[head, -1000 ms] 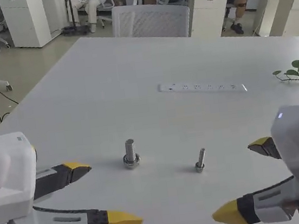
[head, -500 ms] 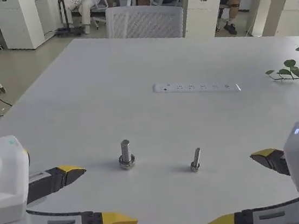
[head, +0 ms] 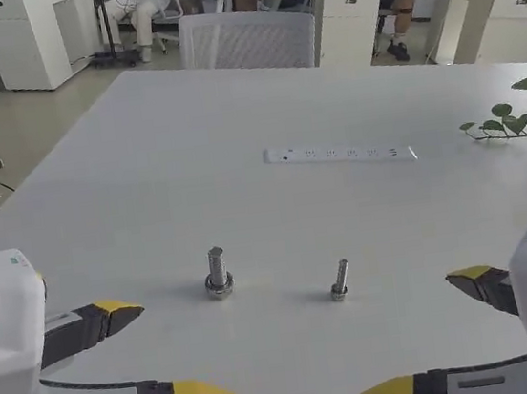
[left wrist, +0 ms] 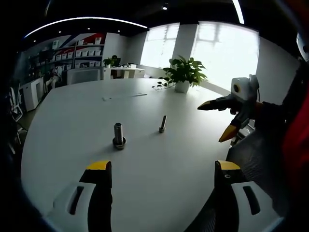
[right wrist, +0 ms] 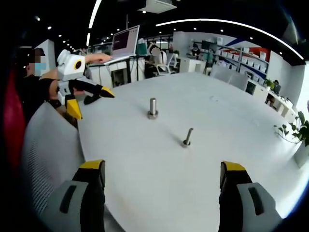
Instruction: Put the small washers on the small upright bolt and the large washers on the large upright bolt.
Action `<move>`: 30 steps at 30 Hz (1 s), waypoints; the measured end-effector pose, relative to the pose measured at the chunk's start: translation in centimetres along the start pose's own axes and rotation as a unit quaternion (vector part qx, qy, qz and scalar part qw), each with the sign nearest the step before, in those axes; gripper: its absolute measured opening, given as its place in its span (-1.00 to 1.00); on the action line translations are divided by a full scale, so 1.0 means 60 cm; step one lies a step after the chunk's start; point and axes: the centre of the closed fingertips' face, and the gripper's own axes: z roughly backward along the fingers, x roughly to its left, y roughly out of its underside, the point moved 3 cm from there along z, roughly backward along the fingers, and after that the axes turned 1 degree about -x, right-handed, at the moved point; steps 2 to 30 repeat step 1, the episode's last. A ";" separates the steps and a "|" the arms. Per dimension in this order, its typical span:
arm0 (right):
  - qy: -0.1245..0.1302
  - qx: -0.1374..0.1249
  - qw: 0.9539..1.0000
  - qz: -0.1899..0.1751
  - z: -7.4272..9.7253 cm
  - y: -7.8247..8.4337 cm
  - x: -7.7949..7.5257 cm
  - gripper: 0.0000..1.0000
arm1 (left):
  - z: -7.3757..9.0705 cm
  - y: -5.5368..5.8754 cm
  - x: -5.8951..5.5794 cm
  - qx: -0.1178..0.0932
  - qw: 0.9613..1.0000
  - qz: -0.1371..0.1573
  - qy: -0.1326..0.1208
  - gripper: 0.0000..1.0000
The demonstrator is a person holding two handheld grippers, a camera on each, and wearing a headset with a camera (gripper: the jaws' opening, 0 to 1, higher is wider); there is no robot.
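On the white desk [head: 234,114], a thick upright steel bolt [head: 217,272] stands left of a thin upright steel bolt [head: 339,280]; the left gripper [head: 182,353] and right gripper [head: 408,338] hover nearby, fingers apart.

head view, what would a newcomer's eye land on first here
Two bolts standing near the middle of the white table: the large bolt on the left, the small bolt to its right. Then the yellow-tipped left gripper and right gripper at the bottom corners, both open and empty. A power strip lies farther back.
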 end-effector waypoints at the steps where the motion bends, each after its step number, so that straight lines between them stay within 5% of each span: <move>1: 0.000 0.001 1.000 0.000 0.000 0.000 0.000 1.00 | 0.001 -0.001 0.001 -0.002 1.000 0.000 -0.001 0.76; 30: 0.000 0.001 1.000 0.000 0.000 0.000 0.000 1.00 | 0.001 -0.001 0.001 -0.002 1.000 0.000 -0.001 0.76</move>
